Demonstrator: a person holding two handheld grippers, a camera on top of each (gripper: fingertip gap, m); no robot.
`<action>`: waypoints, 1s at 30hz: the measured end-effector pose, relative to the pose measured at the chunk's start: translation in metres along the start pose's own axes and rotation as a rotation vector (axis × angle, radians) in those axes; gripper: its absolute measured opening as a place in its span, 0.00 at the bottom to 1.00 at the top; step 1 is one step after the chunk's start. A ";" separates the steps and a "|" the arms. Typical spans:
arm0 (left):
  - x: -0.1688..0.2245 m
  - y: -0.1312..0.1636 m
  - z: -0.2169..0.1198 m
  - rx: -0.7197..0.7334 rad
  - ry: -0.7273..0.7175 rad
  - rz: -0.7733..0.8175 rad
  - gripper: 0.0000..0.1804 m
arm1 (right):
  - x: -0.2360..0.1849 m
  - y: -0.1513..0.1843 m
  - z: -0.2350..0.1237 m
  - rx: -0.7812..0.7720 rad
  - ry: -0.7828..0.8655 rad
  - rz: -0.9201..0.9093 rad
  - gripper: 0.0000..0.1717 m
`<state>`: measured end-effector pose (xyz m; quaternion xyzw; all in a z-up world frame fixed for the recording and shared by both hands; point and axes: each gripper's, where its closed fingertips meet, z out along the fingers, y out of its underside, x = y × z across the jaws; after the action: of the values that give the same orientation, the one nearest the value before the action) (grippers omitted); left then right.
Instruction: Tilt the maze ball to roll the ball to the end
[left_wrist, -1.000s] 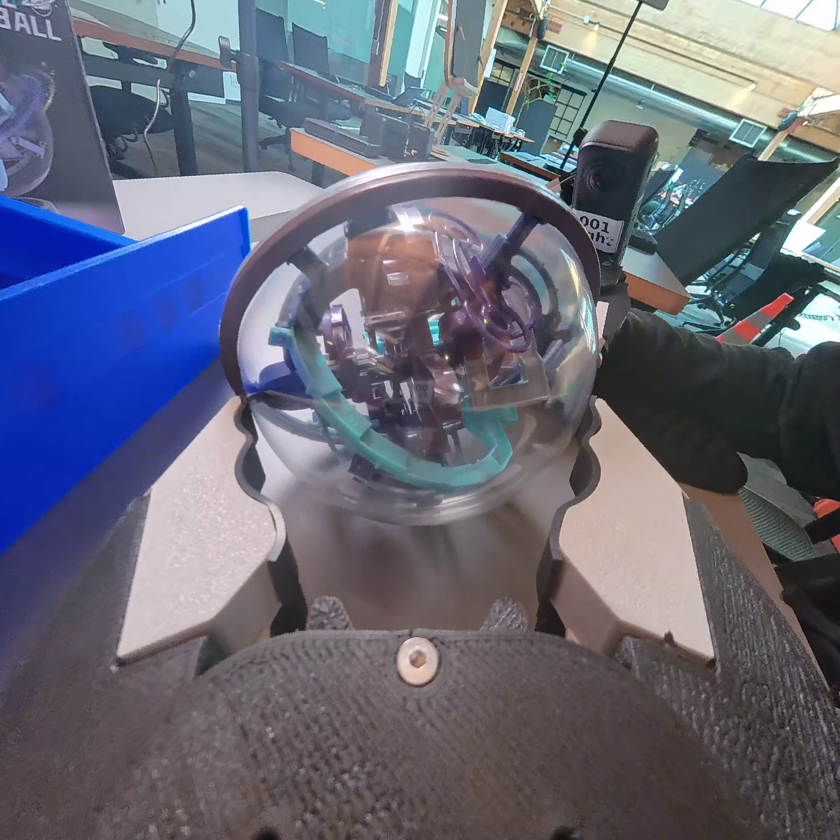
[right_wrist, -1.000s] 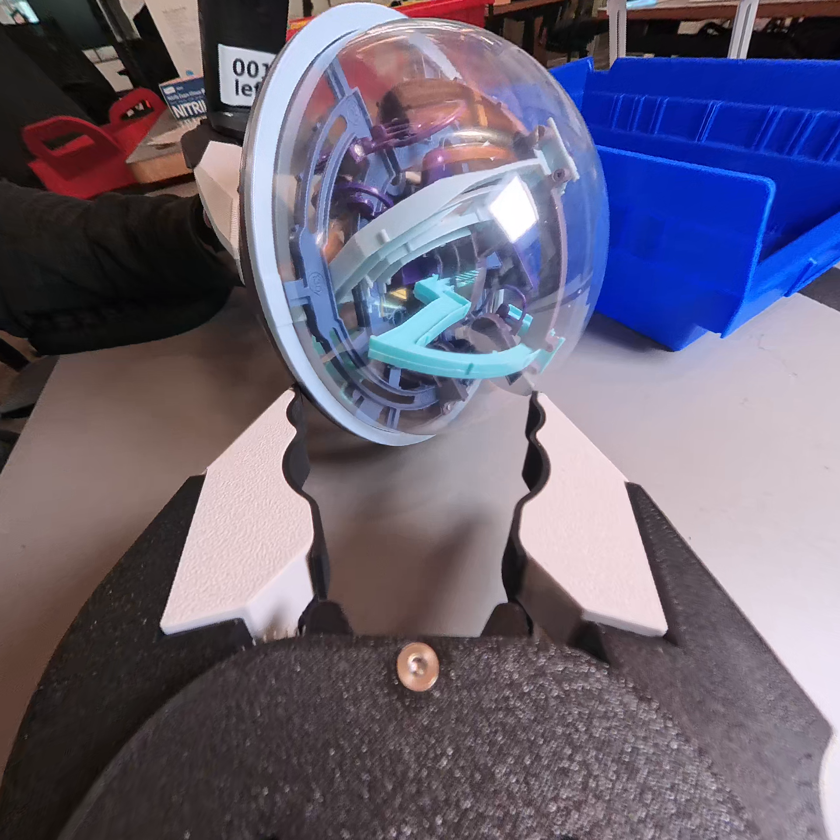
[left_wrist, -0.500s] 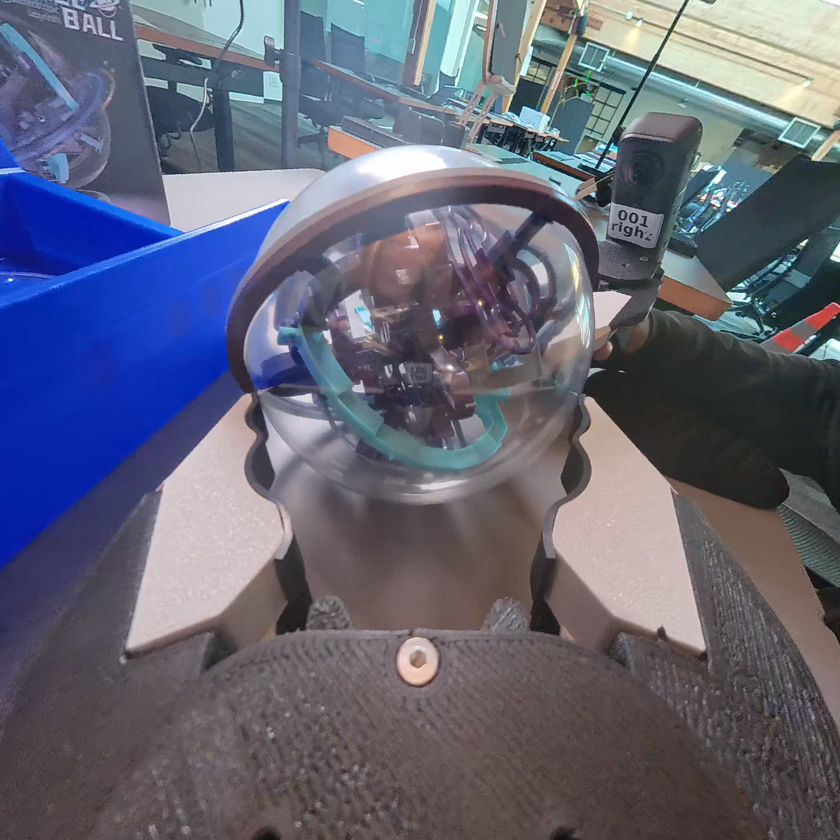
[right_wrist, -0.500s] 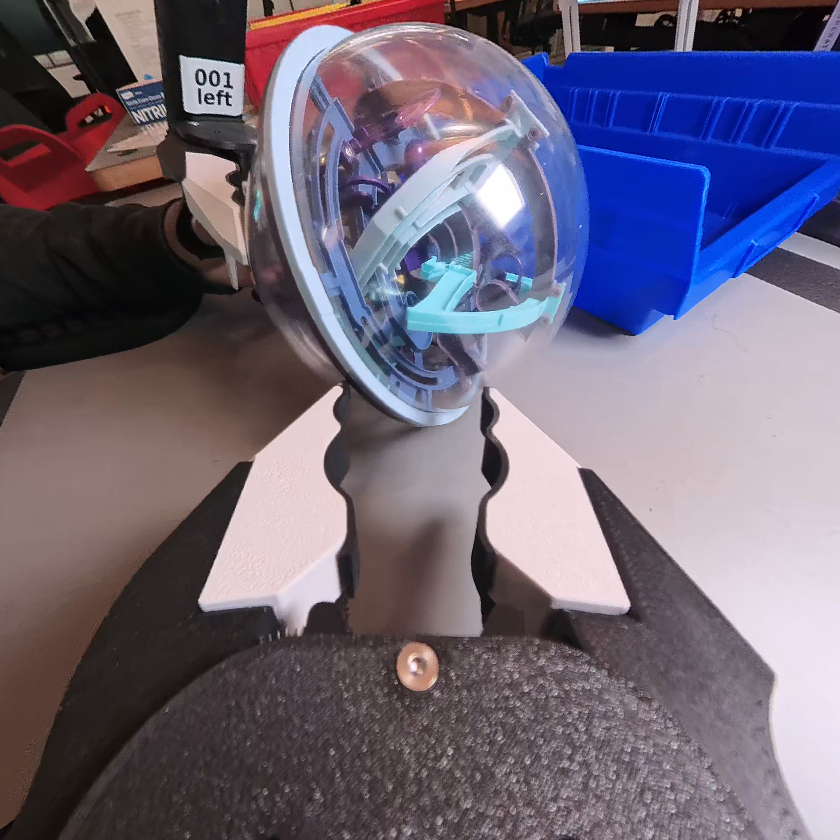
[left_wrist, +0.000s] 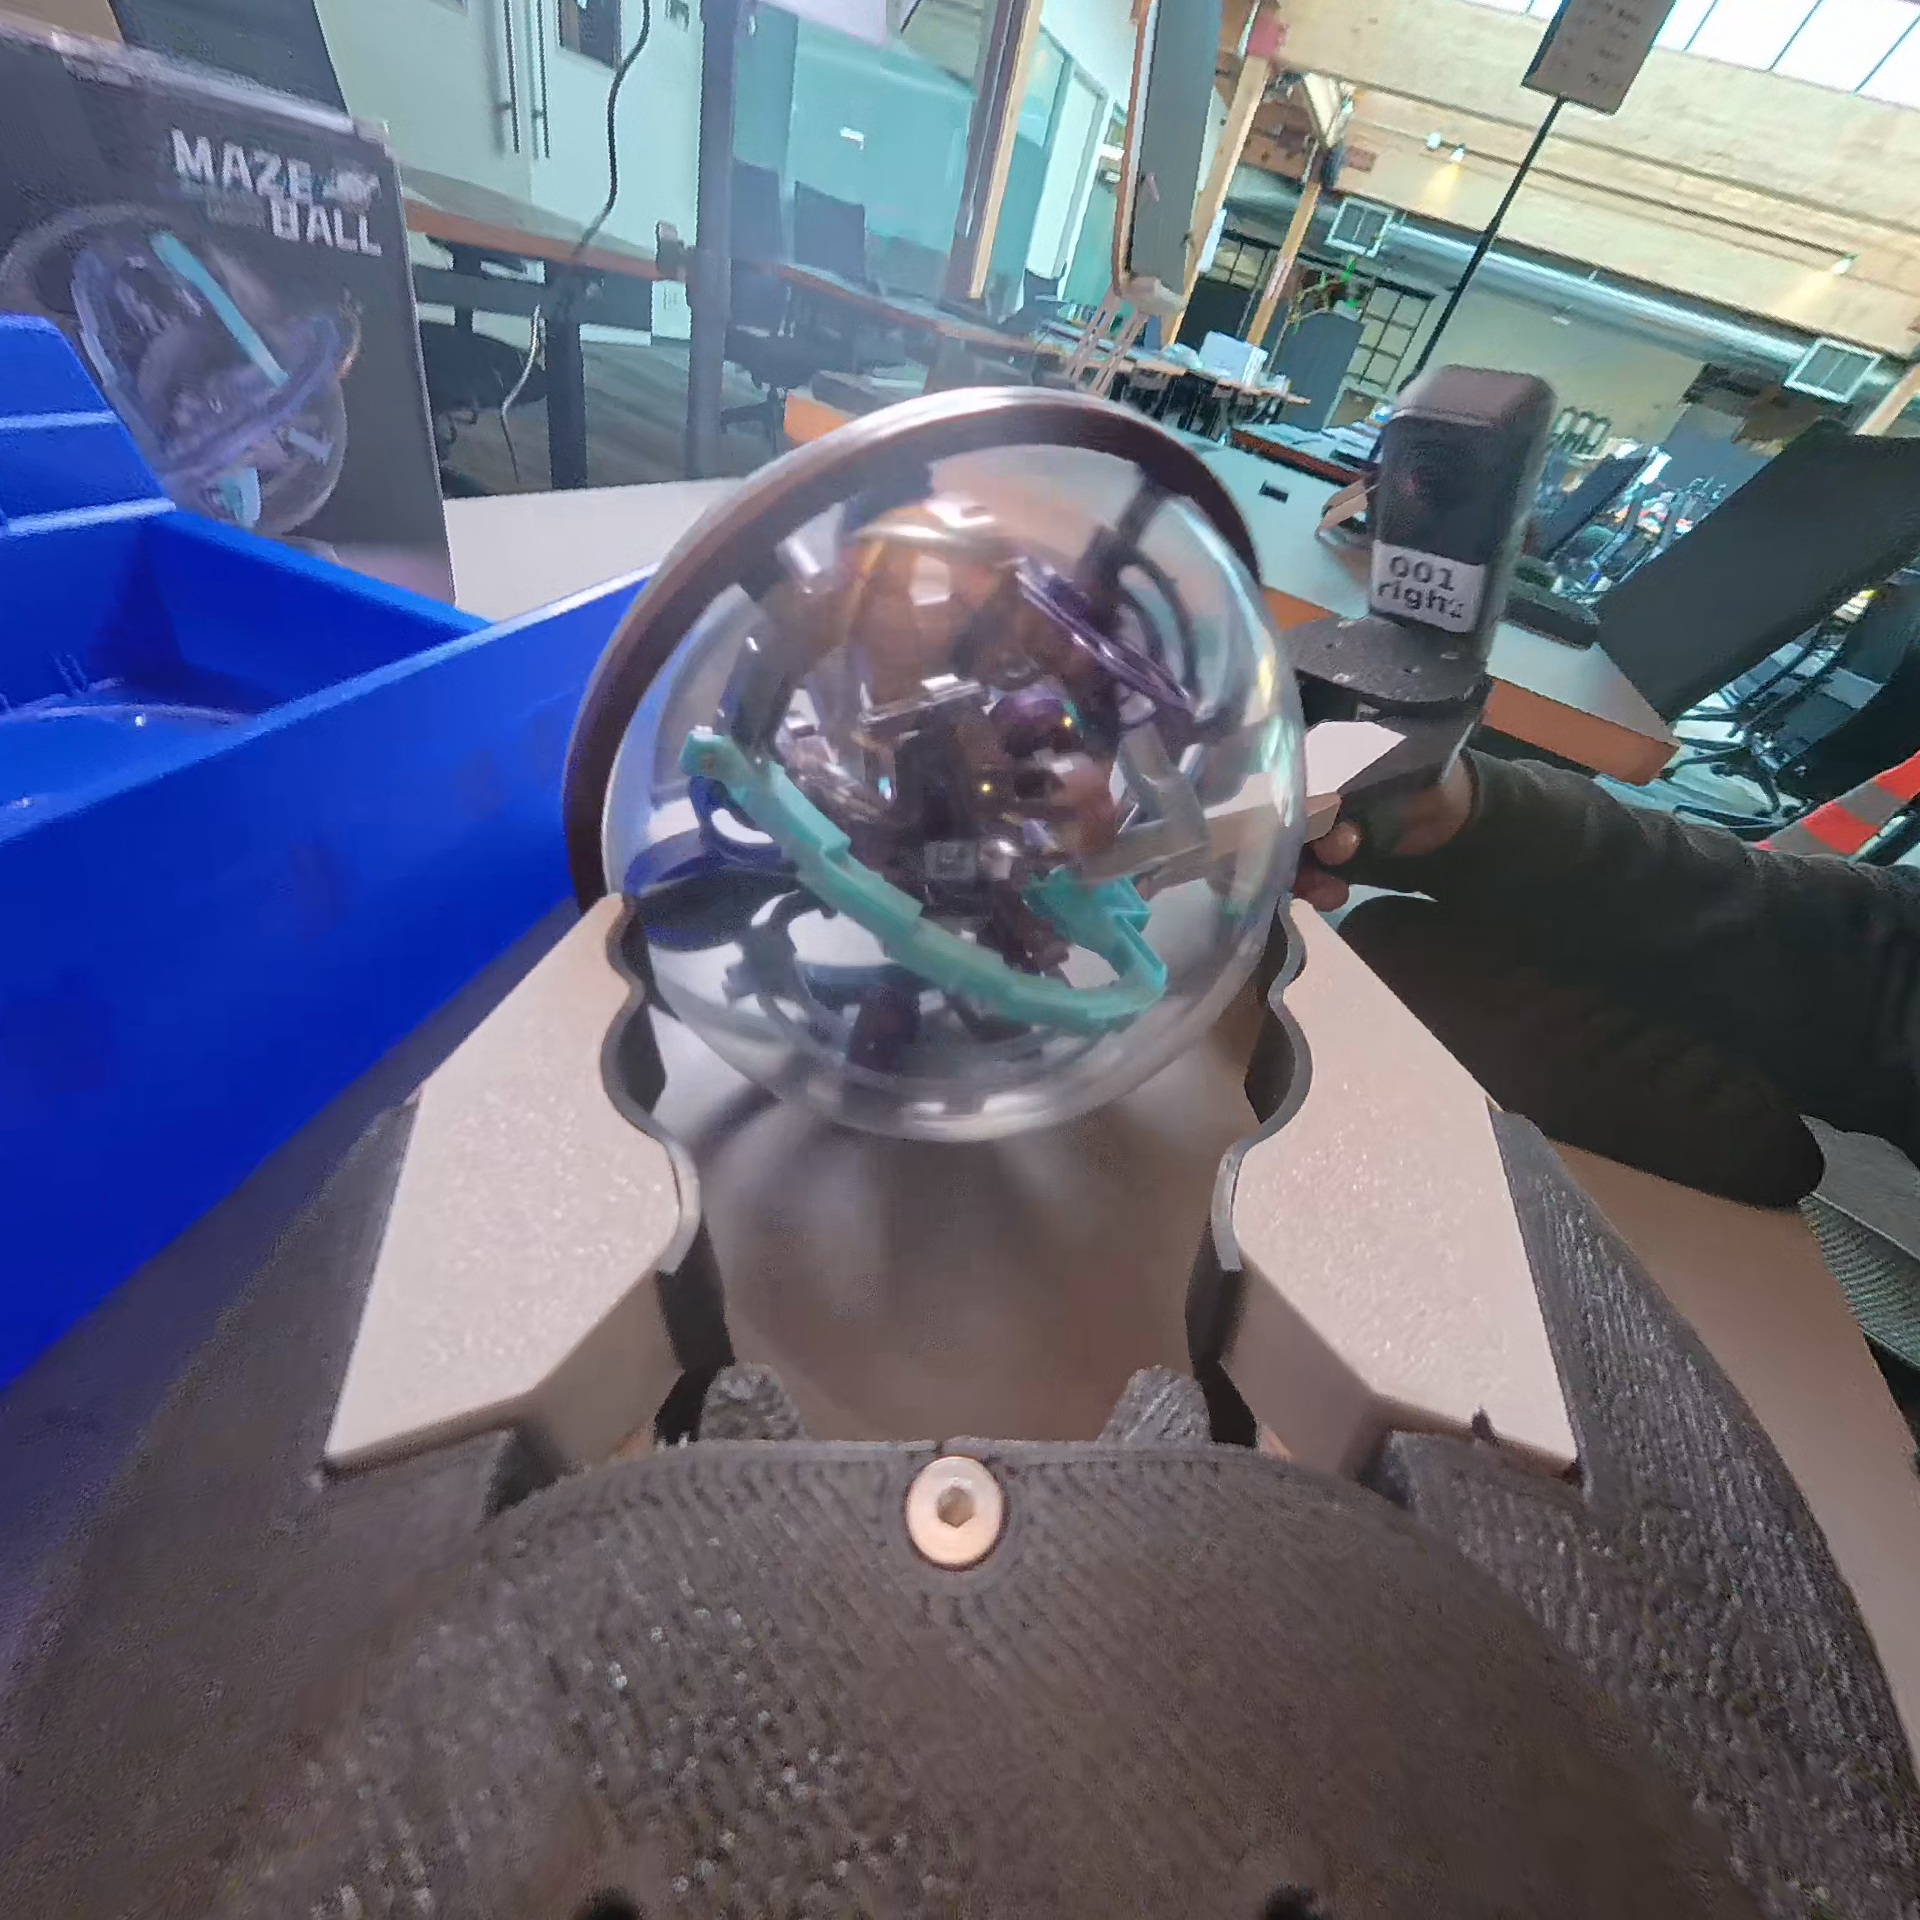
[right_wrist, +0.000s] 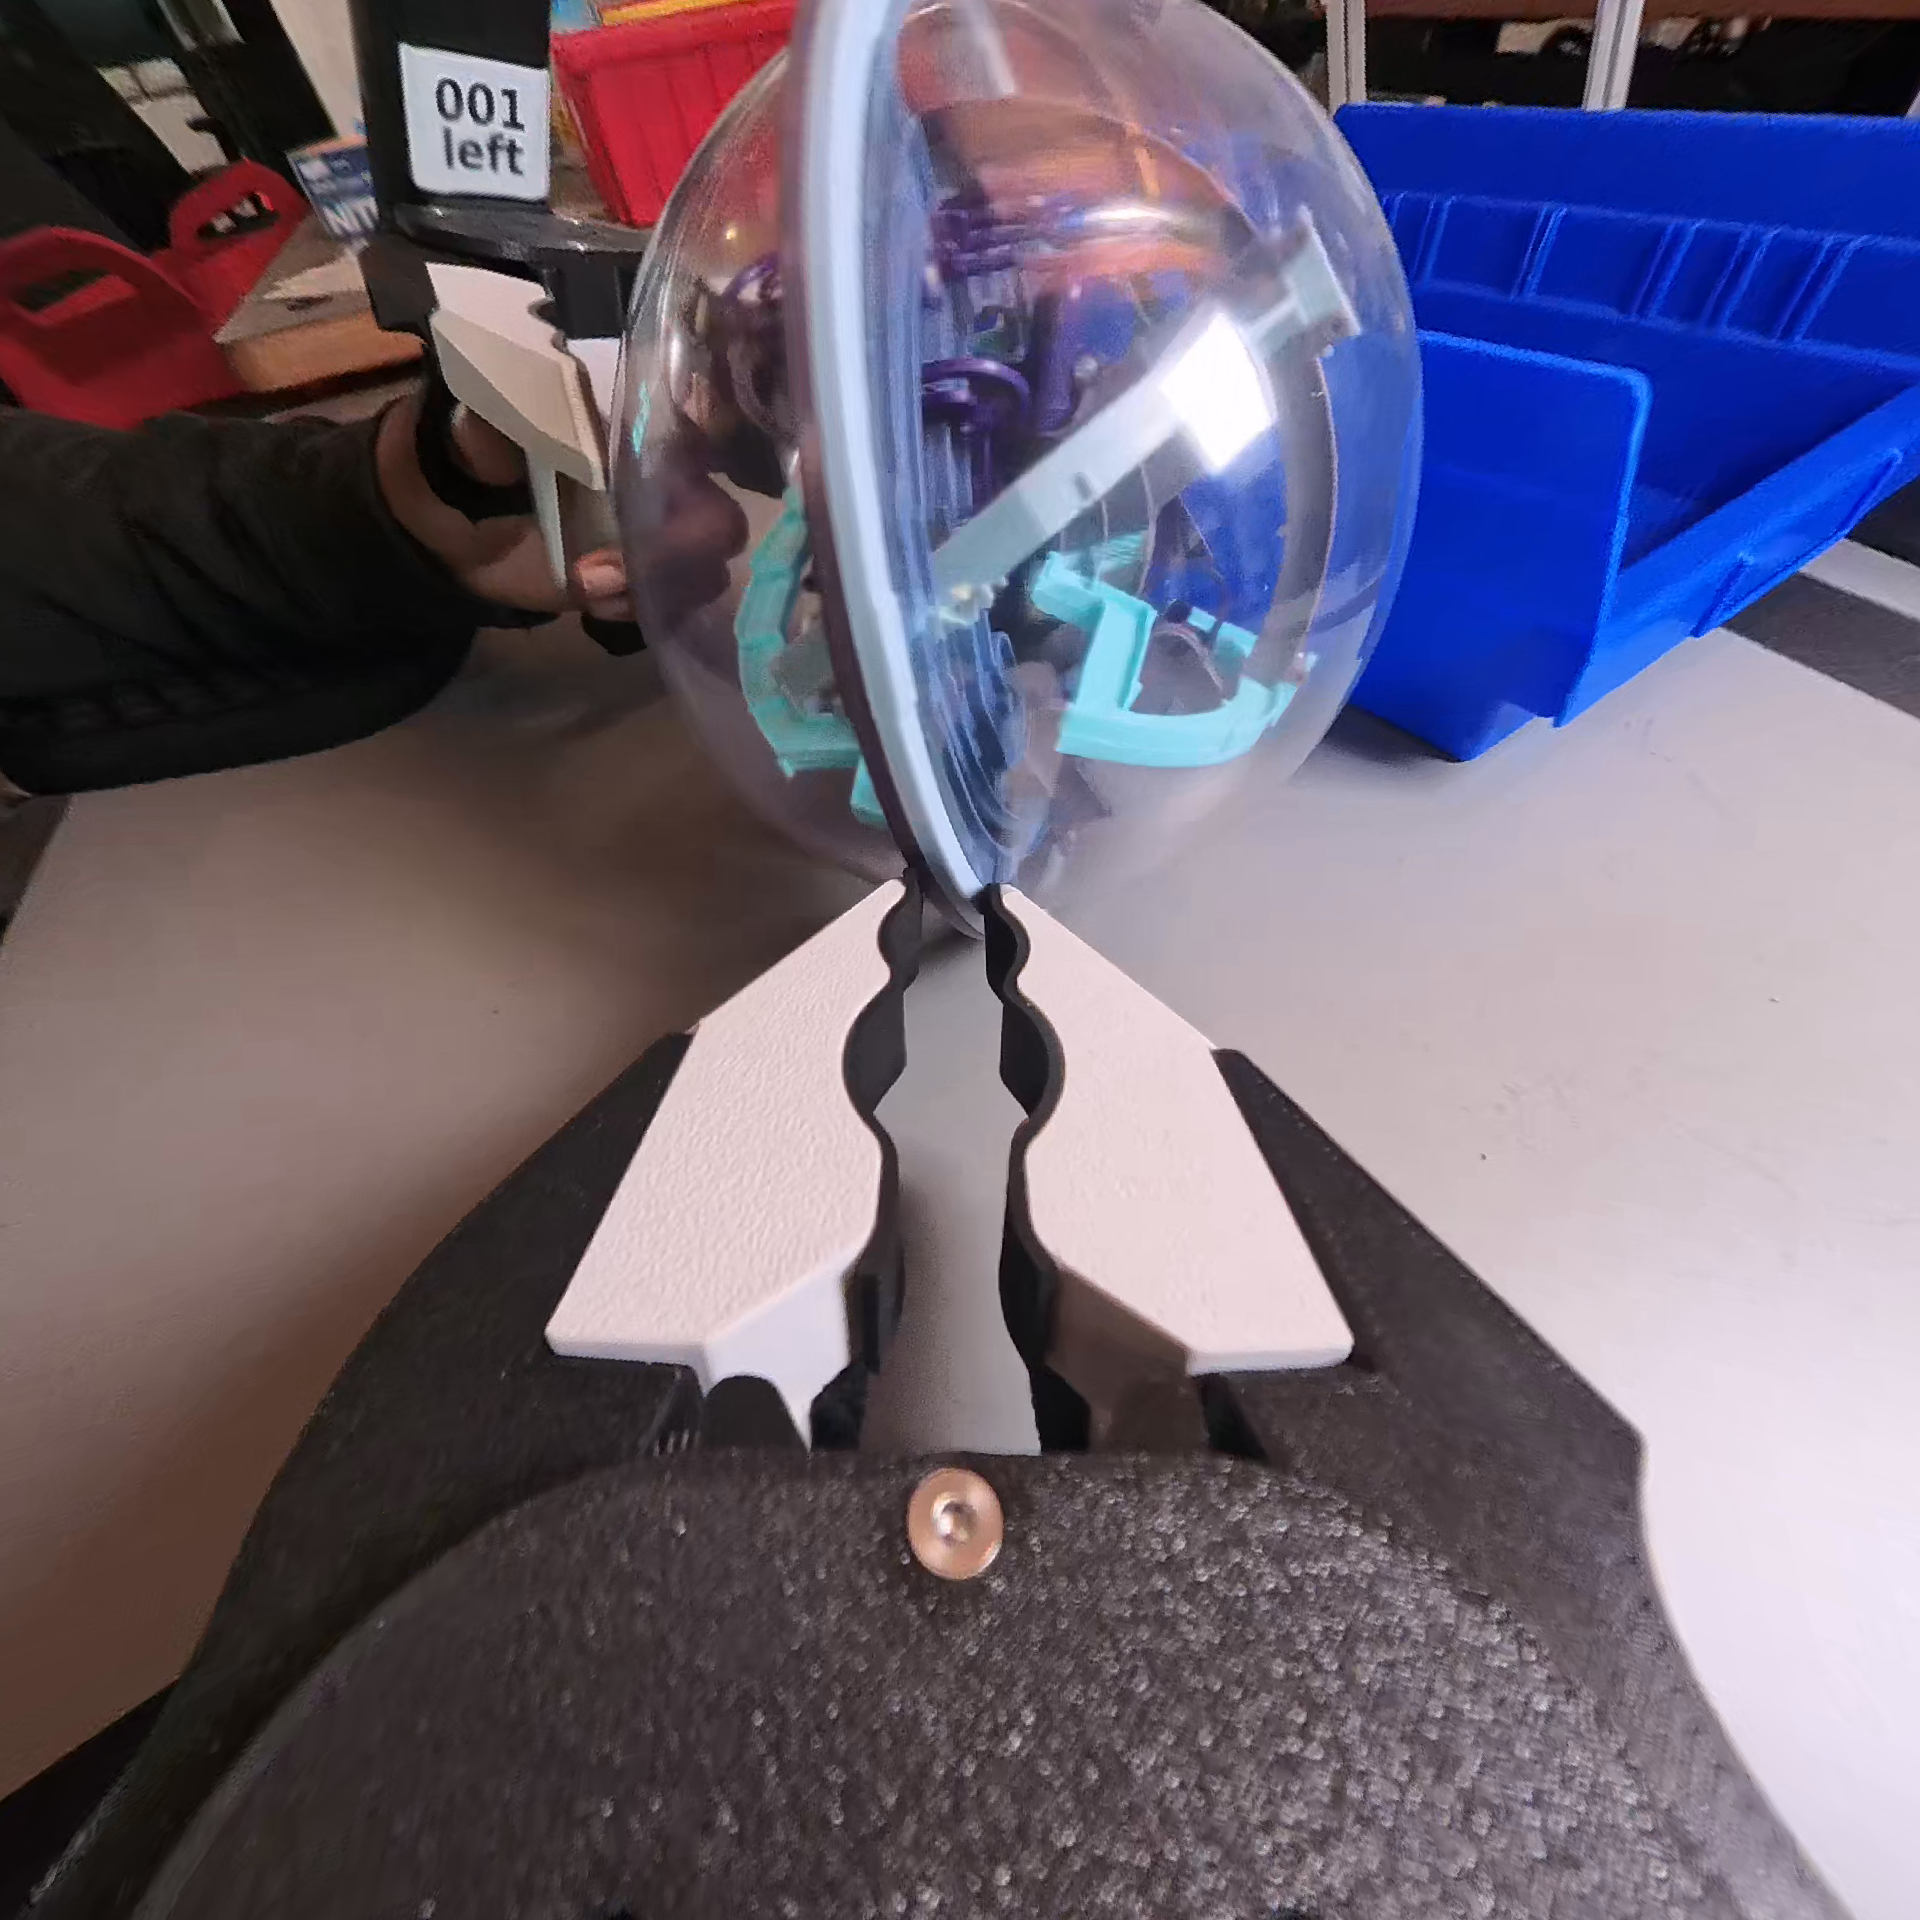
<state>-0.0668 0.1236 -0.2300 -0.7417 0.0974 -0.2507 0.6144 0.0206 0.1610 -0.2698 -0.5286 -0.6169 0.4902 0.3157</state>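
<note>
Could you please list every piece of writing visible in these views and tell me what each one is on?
I won't quote the writing, but it sits here:
Dark box left of the maze ball: large pale lettering, legible.
White sticker on the right gripper's camera: legible.
White sticker on the left gripper's camera: legible.
Hanging sign: too small to read.
Blue-and-white box: partly hidden.
</note>
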 end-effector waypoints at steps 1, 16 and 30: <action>0.002 -0.003 -0.001 0.017 0.008 0.014 0.64 | -0.001 0.001 0.000 -0.003 -0.018 0.029 0.04; 0.009 0.008 0.024 -0.005 0.025 0.143 0.88 | -0.036 0.017 0.008 -0.112 -0.233 0.198 0.03; 0.010 -0.003 0.021 -0.007 0.036 0.074 0.84 | -0.009 -0.013 -0.006 -0.049 0.057 -0.264 0.66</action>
<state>-0.0485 0.1384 -0.2276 -0.7351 0.1366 -0.2409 0.6188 0.0238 0.1549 -0.2544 -0.4638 -0.6838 0.4141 0.3819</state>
